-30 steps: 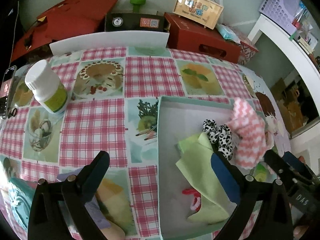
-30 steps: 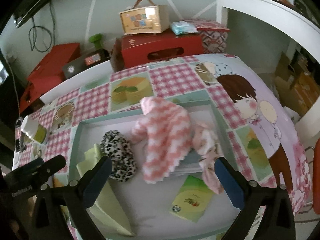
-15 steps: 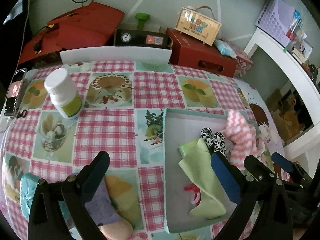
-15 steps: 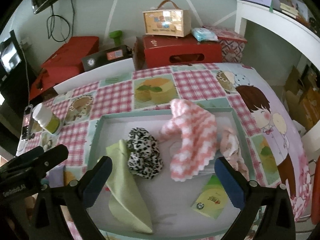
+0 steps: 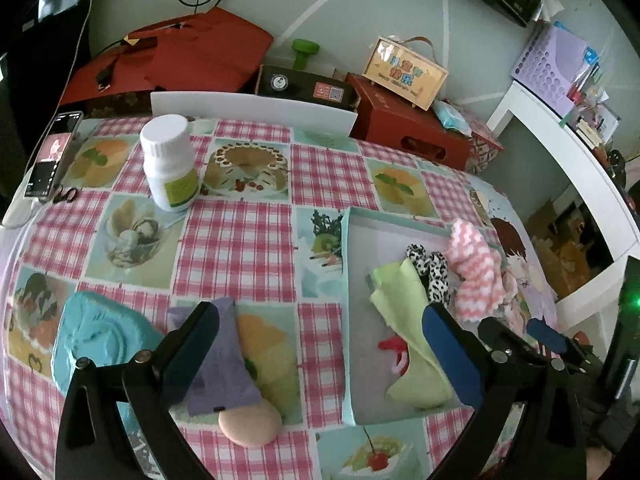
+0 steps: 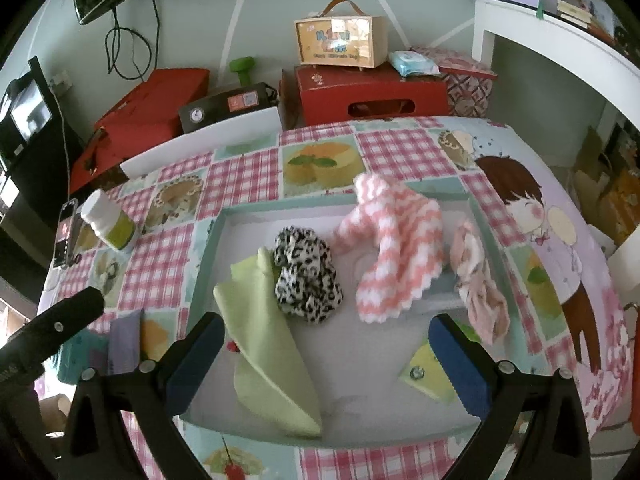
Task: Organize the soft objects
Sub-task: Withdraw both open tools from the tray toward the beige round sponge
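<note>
Inside the shallow teal tray (image 6: 208, 240) near the bench's right edge lie a green cloth (image 6: 264, 332), a leopard-print scrunchie (image 6: 306, 276), a pink-and-white zigzag cloth (image 6: 396, 248) and a pale pink scrunchie (image 6: 478, 280), while a purple cloth (image 5: 224, 364), a teal cloth (image 5: 96, 344) and a beige puff (image 5: 250, 426) sit outside it by the bench's near edge. The right tongs (image 6: 328, 360) hover spread wide and empty above the tray's near side (green cloth just ahead of the left finger). The left tongs (image 5: 320, 356), equally wide and empty, hang above the bench (image 5: 240, 248), straddling the purple cloth and the tray's left wall.
</note>
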`<act>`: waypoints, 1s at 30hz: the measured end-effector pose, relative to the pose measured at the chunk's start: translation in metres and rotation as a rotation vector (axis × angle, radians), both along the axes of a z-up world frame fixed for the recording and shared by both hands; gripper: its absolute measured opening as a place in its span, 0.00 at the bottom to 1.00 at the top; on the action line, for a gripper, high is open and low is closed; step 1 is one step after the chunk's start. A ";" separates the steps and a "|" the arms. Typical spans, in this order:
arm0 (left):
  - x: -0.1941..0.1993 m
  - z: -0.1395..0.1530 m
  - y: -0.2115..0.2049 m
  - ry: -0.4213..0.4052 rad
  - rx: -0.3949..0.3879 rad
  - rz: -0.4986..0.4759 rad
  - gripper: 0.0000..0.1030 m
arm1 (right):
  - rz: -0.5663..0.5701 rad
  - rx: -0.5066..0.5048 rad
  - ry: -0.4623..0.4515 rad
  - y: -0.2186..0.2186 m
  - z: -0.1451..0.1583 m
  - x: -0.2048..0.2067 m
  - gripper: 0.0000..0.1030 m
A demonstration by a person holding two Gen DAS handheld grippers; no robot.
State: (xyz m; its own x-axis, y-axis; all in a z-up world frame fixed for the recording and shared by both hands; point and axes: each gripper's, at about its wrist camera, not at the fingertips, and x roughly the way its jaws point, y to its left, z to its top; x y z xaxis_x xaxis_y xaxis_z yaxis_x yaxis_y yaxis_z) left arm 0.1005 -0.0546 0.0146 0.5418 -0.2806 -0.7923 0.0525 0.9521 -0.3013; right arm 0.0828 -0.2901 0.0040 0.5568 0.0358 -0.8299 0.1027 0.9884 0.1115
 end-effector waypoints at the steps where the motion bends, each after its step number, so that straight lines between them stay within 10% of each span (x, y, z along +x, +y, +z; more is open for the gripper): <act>1: -0.004 0.000 0.001 -0.003 0.000 -0.001 0.98 | 0.003 0.000 0.004 0.001 -0.001 -0.002 1.00; 30: -0.064 -0.049 0.067 0.230 0.056 0.129 0.98 | 0.287 0.021 0.019 0.082 -0.015 -0.046 1.00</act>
